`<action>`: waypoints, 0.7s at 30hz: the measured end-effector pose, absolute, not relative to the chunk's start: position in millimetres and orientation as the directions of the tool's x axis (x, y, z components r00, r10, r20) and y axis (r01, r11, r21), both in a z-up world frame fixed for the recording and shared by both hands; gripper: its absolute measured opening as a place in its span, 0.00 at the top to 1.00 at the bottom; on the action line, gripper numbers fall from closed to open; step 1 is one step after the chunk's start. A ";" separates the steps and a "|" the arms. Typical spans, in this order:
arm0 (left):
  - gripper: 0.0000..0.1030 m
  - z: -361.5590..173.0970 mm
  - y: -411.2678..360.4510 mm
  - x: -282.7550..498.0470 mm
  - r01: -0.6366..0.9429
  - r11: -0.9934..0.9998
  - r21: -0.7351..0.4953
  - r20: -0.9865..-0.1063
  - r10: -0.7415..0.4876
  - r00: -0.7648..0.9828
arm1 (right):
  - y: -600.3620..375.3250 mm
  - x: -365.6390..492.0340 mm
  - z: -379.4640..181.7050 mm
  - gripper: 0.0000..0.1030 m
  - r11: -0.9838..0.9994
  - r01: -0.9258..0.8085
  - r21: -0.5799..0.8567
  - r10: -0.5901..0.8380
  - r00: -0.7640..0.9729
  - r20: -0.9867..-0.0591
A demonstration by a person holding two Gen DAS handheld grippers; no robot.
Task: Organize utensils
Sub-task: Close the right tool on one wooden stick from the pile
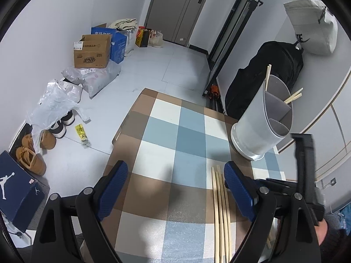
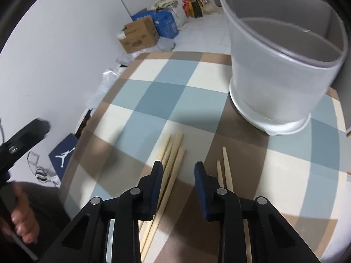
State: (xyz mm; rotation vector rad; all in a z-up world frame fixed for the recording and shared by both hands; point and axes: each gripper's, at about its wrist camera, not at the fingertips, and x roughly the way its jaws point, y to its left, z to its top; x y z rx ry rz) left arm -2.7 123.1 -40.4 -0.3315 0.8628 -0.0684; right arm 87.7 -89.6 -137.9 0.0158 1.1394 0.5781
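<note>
Hovering over the checkered table (image 2: 197,83), the right tool (image 2: 178,168) is half-closed with nothing pinched, chopsticks (image 2: 173,153) lying beside its fingers, the holder (image 2: 274,81) at the far corner, the left tool (image 1: 175,173) spread wide.

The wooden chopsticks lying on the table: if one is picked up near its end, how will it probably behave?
The chopsticks look thin, straight and stiff, so probably no bending. Being slim, one may pivot or slip. Lying close together, neighbours may shift on the checkered tablecloth.
</note>
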 end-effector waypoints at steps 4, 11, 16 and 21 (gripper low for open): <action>0.16 -42.0 127.7 1.0 -0.080 0.940 -0.331 -0.738 -0.205 0.643 | -79.4 94.4 -142.9 0.82 0.869 -0.428 0.246 0.392 0.294 -0.872; 0.16 -41.1 130.6 3.6 -0.080 0.936 -0.343 -0.738 -0.216 0.639 | -77.8 85.7 -139.5 0.96 0.874 -0.462 0.152 0.331 0.335 -0.882; 0.16 -40.9 131.2 3.2 -0.082 0.934 -0.349 -0.739 -0.220 0.636 | -76.5 77.0 -139.4 0.99 0.871 -0.484 0.080 0.279 0.354 -0.893; 0.16 -40.0 131.9 2.8 -0.087 0.930 -0.357 -0.736 -0.222 0.640 | -85.6 81.2 -127.1 0.96 0.871 -0.454 0.189 0.369 0.348 -0.862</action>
